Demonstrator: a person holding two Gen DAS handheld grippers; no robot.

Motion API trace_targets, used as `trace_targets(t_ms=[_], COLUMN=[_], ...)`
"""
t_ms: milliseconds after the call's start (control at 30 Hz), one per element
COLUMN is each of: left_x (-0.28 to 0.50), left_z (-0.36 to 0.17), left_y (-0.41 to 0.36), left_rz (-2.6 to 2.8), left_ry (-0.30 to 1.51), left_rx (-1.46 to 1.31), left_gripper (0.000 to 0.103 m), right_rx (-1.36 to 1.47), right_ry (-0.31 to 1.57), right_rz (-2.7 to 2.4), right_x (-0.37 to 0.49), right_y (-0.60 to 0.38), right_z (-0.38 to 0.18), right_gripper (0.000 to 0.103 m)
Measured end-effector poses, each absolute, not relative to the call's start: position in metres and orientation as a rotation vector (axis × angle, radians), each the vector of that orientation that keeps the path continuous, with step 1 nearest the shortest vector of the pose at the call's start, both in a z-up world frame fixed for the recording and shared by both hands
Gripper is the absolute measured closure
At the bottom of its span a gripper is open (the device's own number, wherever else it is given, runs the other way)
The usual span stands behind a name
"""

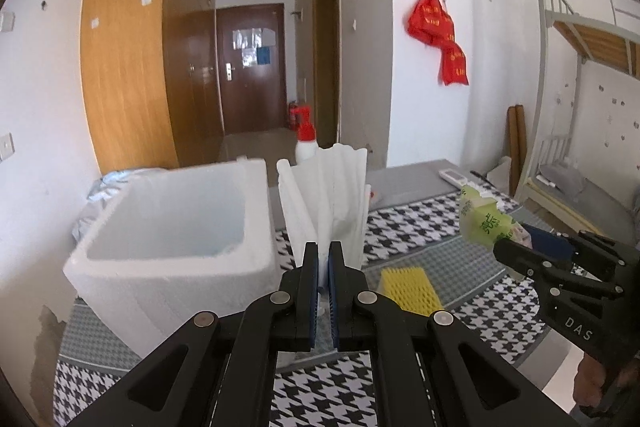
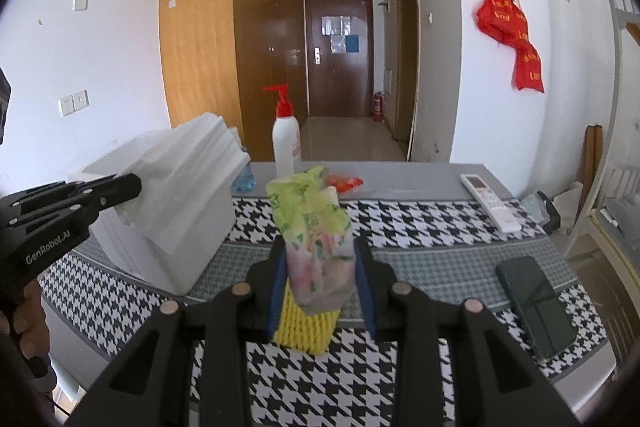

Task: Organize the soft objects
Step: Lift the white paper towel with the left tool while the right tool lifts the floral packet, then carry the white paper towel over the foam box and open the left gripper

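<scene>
White foam sheets [image 1: 326,203], light and floppy, hang pinched at their lower edge in the left claw [image 1: 323,267]; the right claw [image 2: 322,267] squeezes a soft, crinkly tissue pack [image 2: 316,239] mid-body.

grippers: 2 [image 1: 323,255] [image 2: 320,259] | foam box: 1 [image 1: 168,267] | white foam sheets: 1 bundle [image 1: 328,195] | green tissue pack: 1 [image 2: 316,227] | yellow sponge: 1 [image 1: 410,287] | pump bottle: 1 [image 2: 285,143] | remote: 1 [image 2: 490,201] | phone: 1 [image 2: 536,303]

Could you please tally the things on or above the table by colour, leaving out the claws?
White: 4 – foam box, foam sheets, pump bottle, remote
Green: 2 – tissue pack, phone
Yellow: 1 – net sleeve
Orange: 1 – wrapper
Total: 8
</scene>
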State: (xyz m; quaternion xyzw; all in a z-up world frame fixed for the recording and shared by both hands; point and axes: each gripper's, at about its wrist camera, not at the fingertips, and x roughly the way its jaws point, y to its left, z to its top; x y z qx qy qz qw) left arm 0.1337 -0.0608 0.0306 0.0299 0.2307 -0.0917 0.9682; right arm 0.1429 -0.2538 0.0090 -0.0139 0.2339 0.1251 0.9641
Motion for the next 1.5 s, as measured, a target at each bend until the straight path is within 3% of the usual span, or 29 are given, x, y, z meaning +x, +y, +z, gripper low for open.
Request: trace_targets(t_ms=[667, 1500], left_x=[0.137, 0.148], left_z=[0.070, 0.079], left_y=[-0.031, 0.007], left_rz=[-0.113, -0.008], left_ry=[0.367, 0.346], left_rx=[0.038, 0.024], left_gripper=[0.098, 0.102], right_rx=[-0.050, -0.077], right_ry=[0.385, 0.381], right_rz=[0.326, 0.383], right_x=[0.148, 0.160], right_y=[-0.224, -0.197], right_z=[0.044, 0.048], right_gripper=[0.067, 0.067])
